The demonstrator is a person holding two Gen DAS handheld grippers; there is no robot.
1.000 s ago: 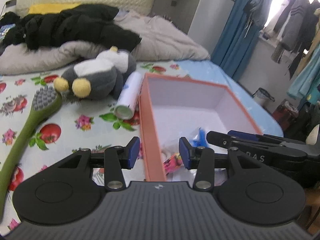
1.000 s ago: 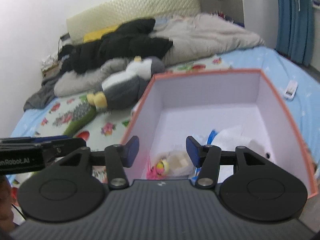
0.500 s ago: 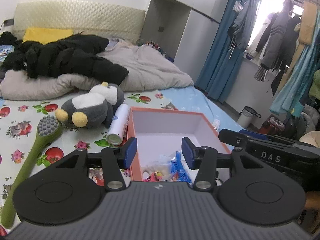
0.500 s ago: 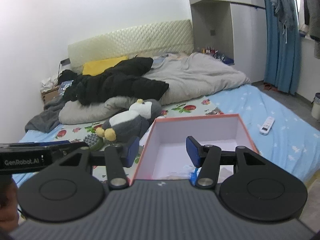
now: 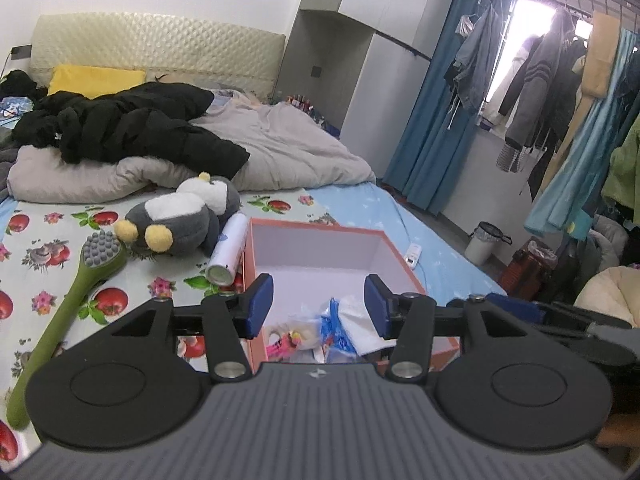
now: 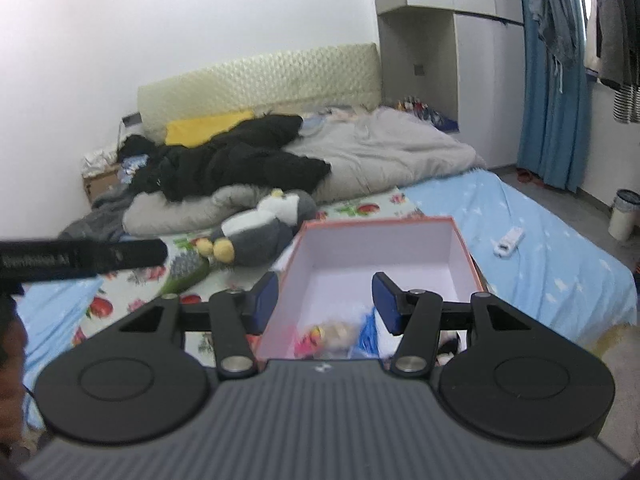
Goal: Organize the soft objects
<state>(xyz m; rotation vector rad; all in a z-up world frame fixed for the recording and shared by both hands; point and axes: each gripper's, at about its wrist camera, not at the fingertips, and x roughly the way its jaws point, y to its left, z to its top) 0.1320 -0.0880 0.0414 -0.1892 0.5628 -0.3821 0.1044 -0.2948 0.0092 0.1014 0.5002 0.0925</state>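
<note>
An orange box with a white inside [image 5: 256,300] [image 6: 460,236] sits on the bed and holds a small pink toy [image 5: 286,340] [image 6: 316,338] and blue and white packets [image 5: 340,324]. A grey and white plush penguin [image 5: 180,216] [image 6: 260,228] lies on the fruit-print sheet left of the box. My left gripper [image 5: 319,306] is open and empty, held back from the box's near end. My right gripper [image 6: 325,300] is open and empty, also short of the box.
A green long-handled brush [image 5: 76,292] and a white roll [image 5: 228,252] lie by the penguin. A black coat [image 5: 132,124] and grey duvet [image 5: 288,148] lie at the bed's head. A white remote [image 6: 508,242] lies on the blue sheet. A bin [image 5: 486,242] stands on the floor.
Both grippers have pulled back and up from inside the box, so the box looks smaller and farther. Both stay open and empty.
</note>
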